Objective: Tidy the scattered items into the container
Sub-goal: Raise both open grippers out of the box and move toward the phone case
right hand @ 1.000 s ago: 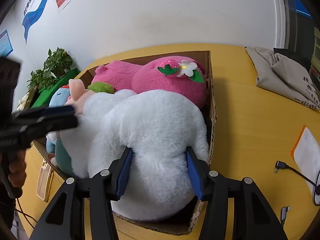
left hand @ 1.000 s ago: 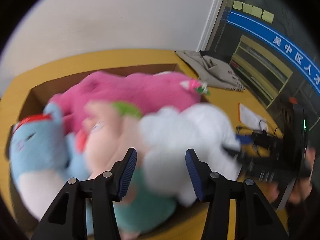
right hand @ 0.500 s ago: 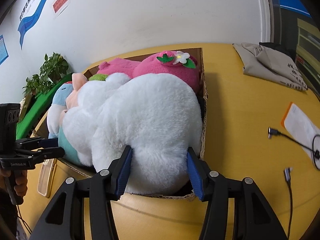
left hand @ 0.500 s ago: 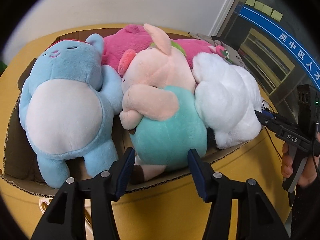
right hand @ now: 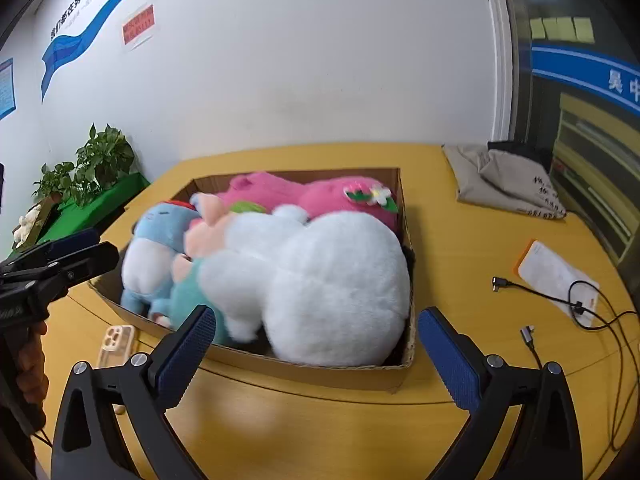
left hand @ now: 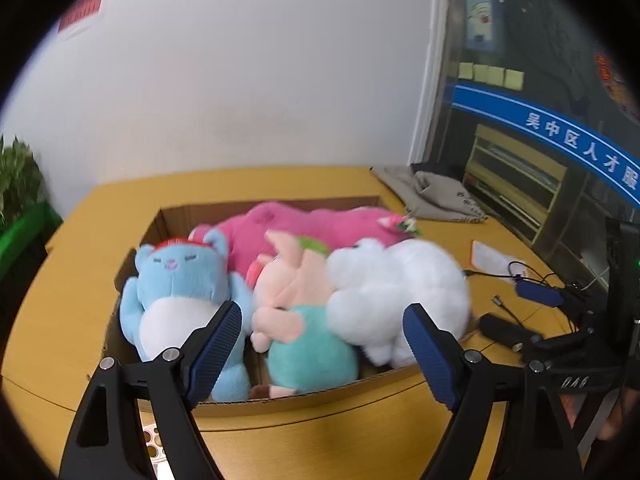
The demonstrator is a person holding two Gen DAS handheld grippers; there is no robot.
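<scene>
A cardboard box (left hand: 320, 396) on the yellow table holds several plush toys: a blue one (left hand: 180, 280), a peach piglet with a teal body (left hand: 304, 344), a big white one (left hand: 400, 292) and a magenta one (left hand: 304, 228) at the back. My left gripper (left hand: 322, 320) hovers in front of the box, jaws opening, nothing between them. In the right wrist view the box (right hand: 320, 372) and the white plush (right hand: 332, 280) lie ahead of my right gripper (right hand: 316, 320), whose jaws are opening wide and are empty. The left gripper (right hand: 60, 260) shows at the left edge.
A grey cloth bag (right hand: 504, 180) lies at the table's far right. Cables (right hand: 560, 300) and a paper sheet (right hand: 556, 276) sit right of the box. A phone case (right hand: 116, 340) lies by the box's left corner. A potted plant (right hand: 92, 168) stands beyond the table's left end.
Both grippers have drawn back and up from the box. The right jaws let go of the white plush and spread wide. The left jaws widened too.
</scene>
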